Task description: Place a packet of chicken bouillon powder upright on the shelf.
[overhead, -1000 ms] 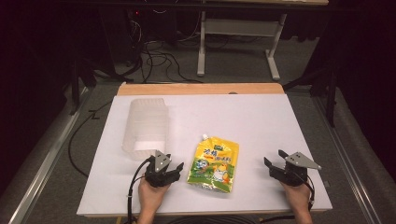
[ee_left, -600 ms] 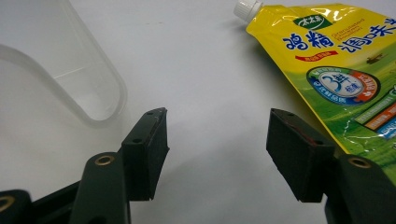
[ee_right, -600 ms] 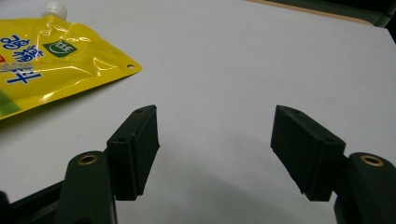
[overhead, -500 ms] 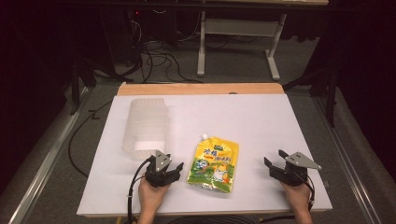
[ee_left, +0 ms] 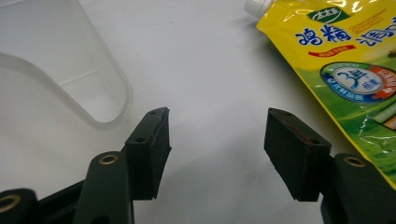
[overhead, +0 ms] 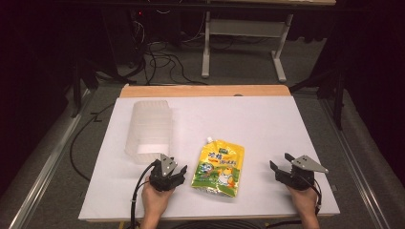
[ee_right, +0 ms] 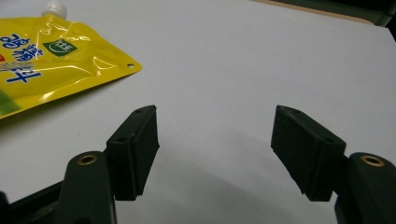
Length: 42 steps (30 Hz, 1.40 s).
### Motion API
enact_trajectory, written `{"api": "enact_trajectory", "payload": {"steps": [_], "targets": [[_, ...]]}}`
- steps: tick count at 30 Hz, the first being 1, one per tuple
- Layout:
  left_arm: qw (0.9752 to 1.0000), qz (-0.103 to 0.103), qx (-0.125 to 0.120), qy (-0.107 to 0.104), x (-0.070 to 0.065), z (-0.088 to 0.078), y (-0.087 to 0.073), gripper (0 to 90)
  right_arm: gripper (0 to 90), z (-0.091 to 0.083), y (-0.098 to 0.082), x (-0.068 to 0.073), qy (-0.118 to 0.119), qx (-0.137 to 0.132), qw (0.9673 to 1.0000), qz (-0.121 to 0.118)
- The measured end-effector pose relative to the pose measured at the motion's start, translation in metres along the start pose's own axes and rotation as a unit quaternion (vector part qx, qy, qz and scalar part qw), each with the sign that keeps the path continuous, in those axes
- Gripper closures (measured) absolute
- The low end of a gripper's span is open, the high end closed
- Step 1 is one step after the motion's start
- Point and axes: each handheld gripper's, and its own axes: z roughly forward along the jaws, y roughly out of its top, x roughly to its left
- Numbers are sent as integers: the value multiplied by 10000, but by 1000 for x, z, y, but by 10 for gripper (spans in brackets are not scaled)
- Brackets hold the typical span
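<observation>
A yellow and green spouted pouch (overhead: 219,164) lies flat on the white table (overhead: 253,119), white cap pointing away. My left gripper (overhead: 177,165) rests just left of it, open; its jaws have just closed a little with nothing between them. In the left gripper view, the left gripper (ee_left: 217,126) frames bare table, with the pouch (ee_left: 355,79) at the right and a clear plastic container (ee_left: 60,60) at the left. My right gripper (overhead: 280,161) sits to the pouch's right, open and empty. From the right gripper (ee_right: 215,123), the pouch (ee_right: 42,56) lies at the far left.
The clear plastic container (overhead: 148,129) lies on its side on the table's left half, its mouth toward the person. A wooden strip (overhead: 205,90) edges the far side. Cables and a desk frame (overhead: 239,43) are on the floor beyond.
</observation>
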Motion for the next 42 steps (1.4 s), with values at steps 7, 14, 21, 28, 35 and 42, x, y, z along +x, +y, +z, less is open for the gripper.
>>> {"api": "enact_trajectory", "payload": {"steps": [7, 14, 21, 28, 35, 42], "targets": [[9998, -22, -184, -80, -2, -5, 5, 389, 325, 0, 0, -1, 11, -36, 10000, -35], [9995, -19, -139, -289, -8, -4, 13, 375, 324, -1, 0, -1, 12, -48, 10000, -29], [9990, -107, -118, -422, -11, -3, 21, 368, 323, -1, 0, -1, 6, -45, 10000, -23], [9986, -44, -15, -535, -16, 3, 32, 361, 321, 0, 0, -1, 2, -36, 10000, -30], [9977, -71, 158, -655, -20, 10, 41, 355, 321, 0, 0, -1, -4, -30, 10000, -24], [9945, -187, 355, -970, -24, 24, 57, 350, 322, 0, 0, -1, 0, -24, 10000, -16]]}}
